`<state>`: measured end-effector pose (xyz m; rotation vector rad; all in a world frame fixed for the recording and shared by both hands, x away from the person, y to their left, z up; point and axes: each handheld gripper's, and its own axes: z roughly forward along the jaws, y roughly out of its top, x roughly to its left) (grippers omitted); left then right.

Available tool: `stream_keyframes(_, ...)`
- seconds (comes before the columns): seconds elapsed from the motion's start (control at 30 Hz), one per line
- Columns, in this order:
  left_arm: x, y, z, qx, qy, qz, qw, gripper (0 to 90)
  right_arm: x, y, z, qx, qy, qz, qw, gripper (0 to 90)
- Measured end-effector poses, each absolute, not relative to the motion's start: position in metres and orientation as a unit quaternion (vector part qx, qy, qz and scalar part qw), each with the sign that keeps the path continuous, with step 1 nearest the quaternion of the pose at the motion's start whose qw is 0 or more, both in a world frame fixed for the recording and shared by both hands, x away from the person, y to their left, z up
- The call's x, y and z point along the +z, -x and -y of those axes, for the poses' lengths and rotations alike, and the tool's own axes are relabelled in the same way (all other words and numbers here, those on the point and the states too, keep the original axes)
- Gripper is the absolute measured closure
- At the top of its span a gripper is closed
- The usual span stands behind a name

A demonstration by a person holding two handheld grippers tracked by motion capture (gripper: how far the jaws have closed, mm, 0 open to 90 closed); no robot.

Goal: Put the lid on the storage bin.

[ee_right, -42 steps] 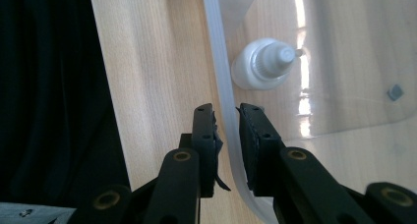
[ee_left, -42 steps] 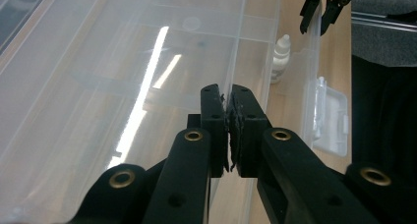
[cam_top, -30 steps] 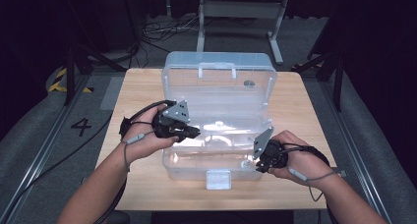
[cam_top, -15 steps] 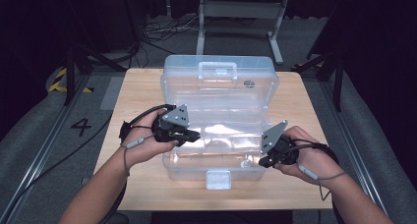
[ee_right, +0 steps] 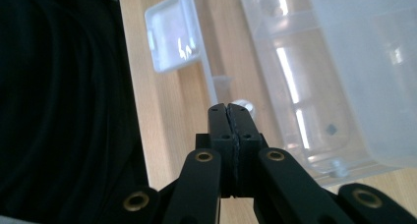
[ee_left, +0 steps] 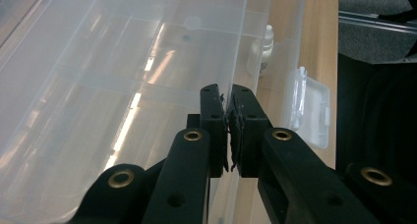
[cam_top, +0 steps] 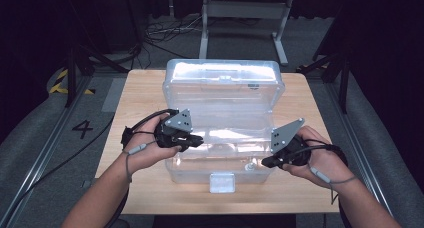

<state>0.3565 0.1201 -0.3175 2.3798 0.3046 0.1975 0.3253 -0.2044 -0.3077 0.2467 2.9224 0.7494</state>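
The clear plastic box (cam_top: 220,133) stands open on the counter (cam_top: 145,93), lid raised, between the two pairs of jaws. The left gripper (ee_left: 228,98) has its jaws clamped on the thin front wall of the box, one jaw inside and one outside. Beyond those jaws a small white bottle (ee_left: 263,47) lies in the box, and the white latch (ee_left: 312,108) hangs off to their right. The right gripper (ee_right: 229,108) has just drawn its jaws fully together with nothing between them; its tips sit just before the box's near rim, the latch up and to their left.
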Motion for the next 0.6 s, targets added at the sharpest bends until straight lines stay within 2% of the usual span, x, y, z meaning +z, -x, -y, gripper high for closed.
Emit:
stream_keyframes(0.3, -0.319, -0.354, -0.12, 0.077, -0.923, -0.116, 0.359, 85.2, -0.297, -0.326, 0.214, 0.293, -0.101, -0.948, 0.077, 90.0)
stream_keyframes(0.6, -0.321, -0.351, -0.119, 0.077, -0.924, -0.116, 0.355, 84.9, -0.286, -0.329, 0.226, 0.369, -0.142, -0.91, 0.123, 90.0)
